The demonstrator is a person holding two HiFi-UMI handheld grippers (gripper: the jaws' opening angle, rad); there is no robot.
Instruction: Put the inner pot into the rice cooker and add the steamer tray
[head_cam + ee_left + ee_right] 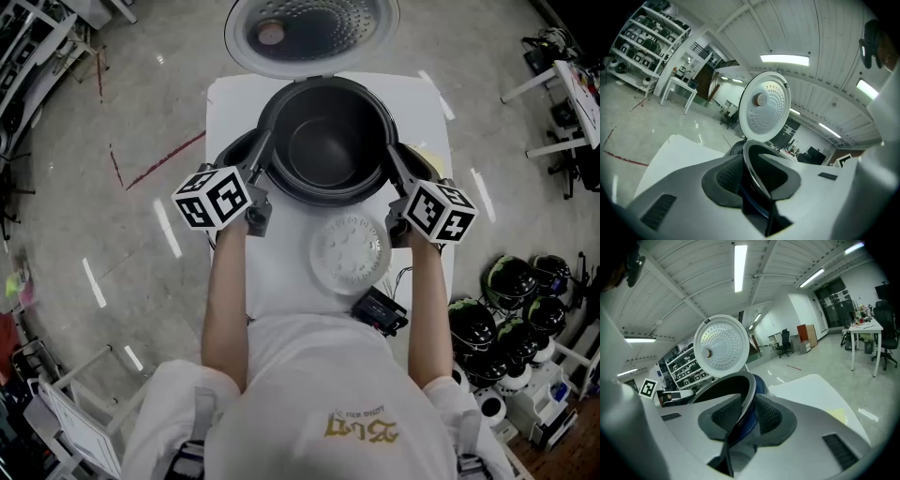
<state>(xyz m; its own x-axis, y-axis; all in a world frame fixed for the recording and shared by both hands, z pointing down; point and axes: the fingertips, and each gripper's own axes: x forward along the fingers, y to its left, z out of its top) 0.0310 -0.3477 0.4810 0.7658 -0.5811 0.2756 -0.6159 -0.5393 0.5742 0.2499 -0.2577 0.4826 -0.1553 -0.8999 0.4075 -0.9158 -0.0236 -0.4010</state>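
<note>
Table point(281, 281): white, carries everything; I stand at its 6 o'clock.
Cooker point(230, 155): mid-table, its lid point(309, 28) open at 12, so the way down looks clear.
Pot point(328, 141): in the cooker's mouth, seemingly not quite seated; I'd lower it level, both sides together.
Tray point(349, 253): on the table at the cooker's 6.
Left gripper point(266, 148): clamped on the pot's rim at 9.
Right gripper point(392, 155): clamped on the rim at 3; I'd let go only once the pot sits.

floor point(141, 122): grey, glossy | shelves point(644, 44): stocked | strip lights point(784, 59): lit | desk point(865, 326): white
</note>
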